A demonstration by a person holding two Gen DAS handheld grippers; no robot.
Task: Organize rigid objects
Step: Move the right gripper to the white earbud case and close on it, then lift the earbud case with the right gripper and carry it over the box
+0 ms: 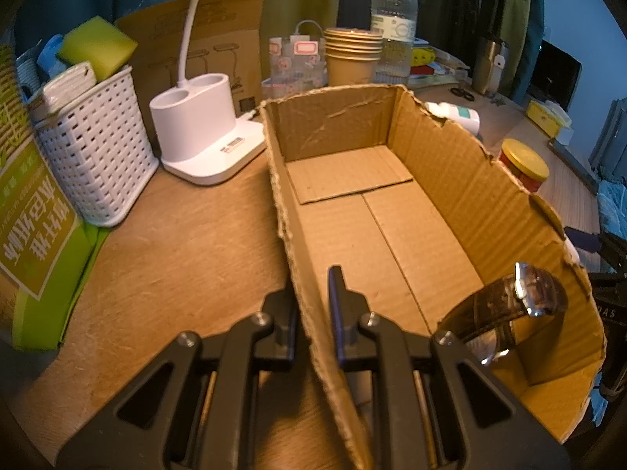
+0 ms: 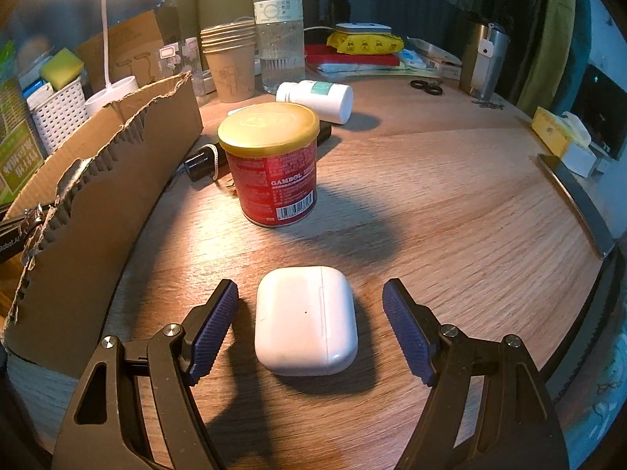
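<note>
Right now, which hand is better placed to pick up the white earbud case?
The right. Its open right gripper already straddles the white earbud case on the table, pads apart from it. The left gripper is shut on the cardboard box wall.

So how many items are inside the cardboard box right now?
1: a wristwatch in the near right corner of the cardboard box. The rest of the floor shows bare, though the nearest part is hidden behind the left claw.
</note>
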